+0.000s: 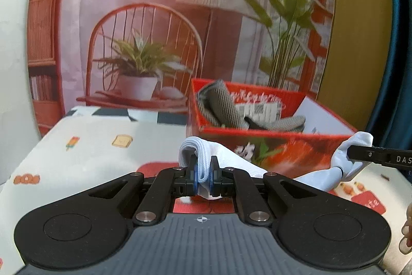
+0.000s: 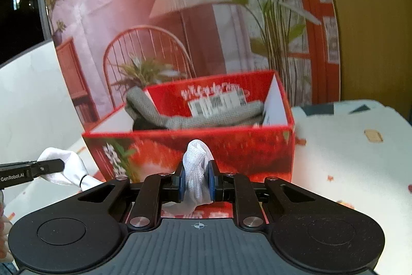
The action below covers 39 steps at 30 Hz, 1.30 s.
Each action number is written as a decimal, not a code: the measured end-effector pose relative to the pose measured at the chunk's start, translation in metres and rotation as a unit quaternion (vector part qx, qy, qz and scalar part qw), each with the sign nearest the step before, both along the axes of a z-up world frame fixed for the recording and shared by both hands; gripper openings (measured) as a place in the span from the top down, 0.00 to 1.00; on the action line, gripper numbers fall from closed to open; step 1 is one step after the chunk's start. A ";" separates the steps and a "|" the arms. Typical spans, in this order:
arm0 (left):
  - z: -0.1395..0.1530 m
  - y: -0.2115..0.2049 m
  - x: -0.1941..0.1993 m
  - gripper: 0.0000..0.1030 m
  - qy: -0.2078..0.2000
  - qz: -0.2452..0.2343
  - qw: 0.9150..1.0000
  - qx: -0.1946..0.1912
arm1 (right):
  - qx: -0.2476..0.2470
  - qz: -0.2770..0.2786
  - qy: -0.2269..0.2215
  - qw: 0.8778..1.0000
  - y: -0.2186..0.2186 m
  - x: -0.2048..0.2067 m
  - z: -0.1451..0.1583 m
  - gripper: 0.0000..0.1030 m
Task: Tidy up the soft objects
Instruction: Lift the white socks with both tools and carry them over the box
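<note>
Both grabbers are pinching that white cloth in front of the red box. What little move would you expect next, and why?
Probably carry it forward over the red cardboard box. The left hand-held gripper and right hand-held gripper each clamp an end of the white fabric piece, and grey knitted items already lie inside.

Staged tabletop set, not a real room: printed backdrop (image 1: 159, 17) of chair, lamp, plants at 12 o'clock; patterned tablecloth (image 1: 85, 146) below.
</note>
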<state>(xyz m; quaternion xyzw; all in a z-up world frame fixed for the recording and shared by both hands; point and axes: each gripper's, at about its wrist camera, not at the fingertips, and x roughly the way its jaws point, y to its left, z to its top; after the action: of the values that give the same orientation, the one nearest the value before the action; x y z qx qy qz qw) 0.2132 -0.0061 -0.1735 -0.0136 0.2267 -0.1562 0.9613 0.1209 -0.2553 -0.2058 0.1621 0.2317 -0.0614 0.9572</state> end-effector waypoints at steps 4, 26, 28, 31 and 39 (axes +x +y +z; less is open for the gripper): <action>0.017 -0.003 0.000 0.91 -0.023 -0.007 1.000 -0.005 | -0.008 0.002 -0.019 1.000 -0.005 0.000 0.020 0.85; 0.061 -0.068 0.100 0.91 -0.073 -0.015 0.995 0.061 | -0.107 -0.019 0.004 0.994 -0.064 0.123 0.064 0.86; 0.056 -0.072 0.112 0.91 -0.061 -0.014 0.995 0.073 | -0.124 -0.014 0.019 0.992 -0.064 0.137 0.057 0.86; 0.047 -0.077 0.128 0.91 -0.042 -0.018 0.995 0.087 | -0.143 -0.005 0.039 0.989 -0.064 0.153 0.047 0.86; 0.022 -0.086 0.145 0.91 0.000 -0.044 0.991 0.128 | -0.150 0.012 0.084 0.985 -0.069 0.170 0.025 0.86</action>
<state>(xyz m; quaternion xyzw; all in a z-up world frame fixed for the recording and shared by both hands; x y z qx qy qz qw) 0.3587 -0.0919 -0.1513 0.1193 0.2452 -0.1683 0.9473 0.2907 -0.3248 -0.1809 0.0079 0.3013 -0.0972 0.9485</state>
